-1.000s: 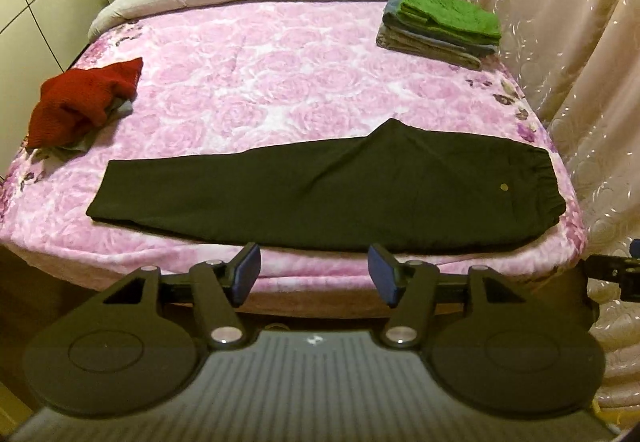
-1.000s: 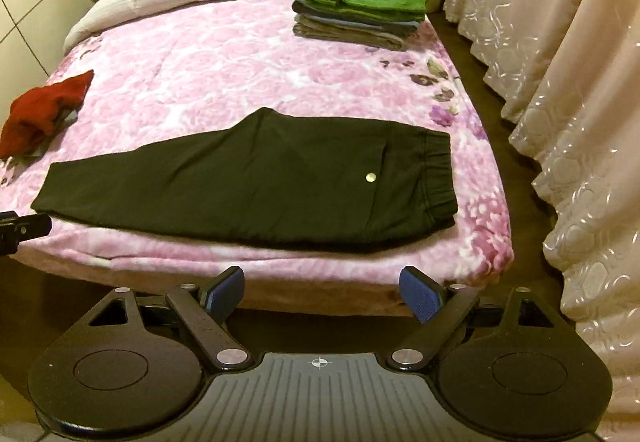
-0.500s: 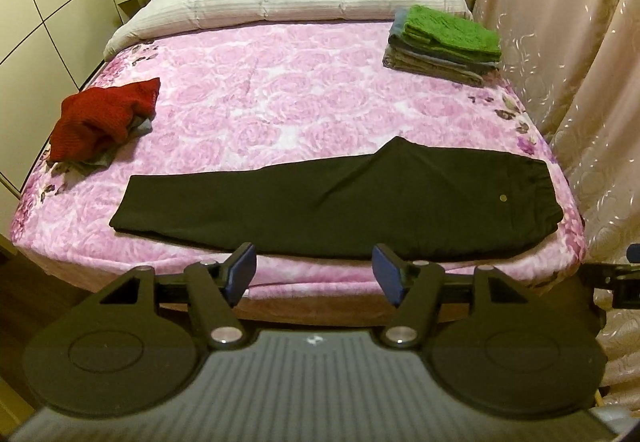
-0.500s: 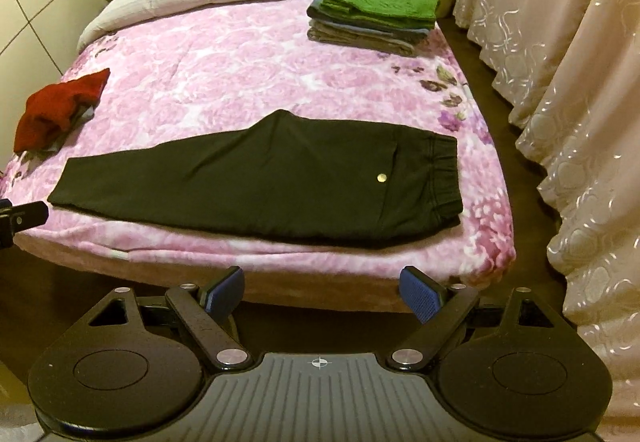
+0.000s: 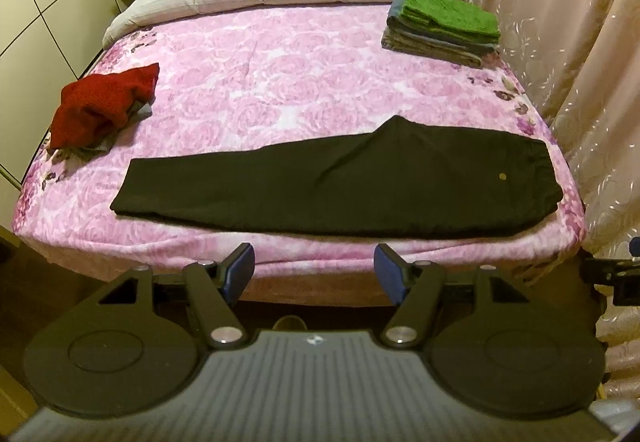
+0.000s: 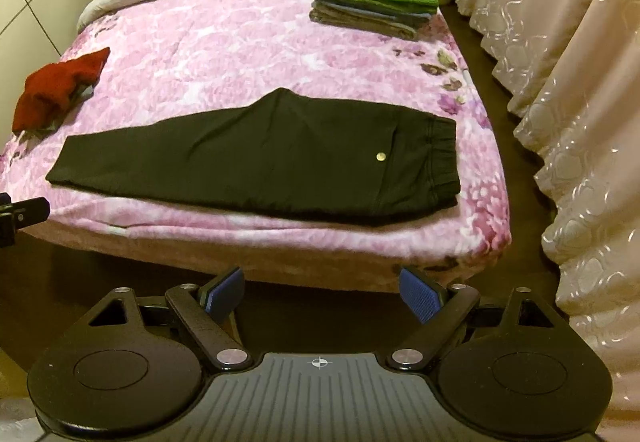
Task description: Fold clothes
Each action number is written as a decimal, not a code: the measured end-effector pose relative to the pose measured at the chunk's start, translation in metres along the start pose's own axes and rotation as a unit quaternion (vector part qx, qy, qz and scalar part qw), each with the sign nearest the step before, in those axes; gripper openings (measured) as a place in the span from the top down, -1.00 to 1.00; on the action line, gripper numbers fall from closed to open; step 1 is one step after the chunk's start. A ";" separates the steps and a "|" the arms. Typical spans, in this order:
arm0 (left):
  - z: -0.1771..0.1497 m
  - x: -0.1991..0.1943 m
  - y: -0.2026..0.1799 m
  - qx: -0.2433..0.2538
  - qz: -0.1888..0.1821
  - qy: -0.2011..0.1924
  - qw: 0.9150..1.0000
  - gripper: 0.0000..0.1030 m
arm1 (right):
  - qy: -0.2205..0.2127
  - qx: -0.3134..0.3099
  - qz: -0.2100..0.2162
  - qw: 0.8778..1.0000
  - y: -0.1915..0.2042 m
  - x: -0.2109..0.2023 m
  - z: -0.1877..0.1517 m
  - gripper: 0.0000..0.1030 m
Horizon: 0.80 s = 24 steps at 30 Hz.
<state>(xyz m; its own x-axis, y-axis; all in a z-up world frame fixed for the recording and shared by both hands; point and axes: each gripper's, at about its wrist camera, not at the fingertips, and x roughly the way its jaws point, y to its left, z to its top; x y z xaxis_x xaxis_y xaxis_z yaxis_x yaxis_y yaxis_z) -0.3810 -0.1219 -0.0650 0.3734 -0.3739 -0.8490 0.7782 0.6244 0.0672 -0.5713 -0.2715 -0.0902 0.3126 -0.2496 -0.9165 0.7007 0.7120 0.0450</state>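
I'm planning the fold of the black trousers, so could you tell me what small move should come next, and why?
Probably bring the open left gripper forward to the leg end of the black trousers. They lie flat, folded lengthwise, along the bed's near edge. Both grippers hang short of the bed, the right gripper open and empty too.

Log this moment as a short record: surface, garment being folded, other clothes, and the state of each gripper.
surface: bed with pink floral cover
garment in work: black trousers, laid flat across the near end of the bed, already folded leg on leg, waistband to the right
finished pile: folded stack at the far right, green item on top
waiting: red garment, crumpled at the left edge
left gripper: open, off the near edge of the bed, holding nothing
right gripper: open, off the near edge, holding nothing
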 end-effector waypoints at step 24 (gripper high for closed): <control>-0.010 0.007 0.021 -0.022 0.005 0.010 1.000 -0.21 | 0.001 -0.009 -0.003 1.000 0.008 0.004 0.004 -0.69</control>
<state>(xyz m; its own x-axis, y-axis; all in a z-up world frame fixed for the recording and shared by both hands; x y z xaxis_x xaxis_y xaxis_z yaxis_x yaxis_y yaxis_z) -0.3670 -0.1051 -0.0750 0.3704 -0.3544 -0.8586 0.7515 0.6576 0.0527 -0.5619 -0.2699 -0.0918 0.3076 -0.2527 -0.9173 0.6904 0.7227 0.0325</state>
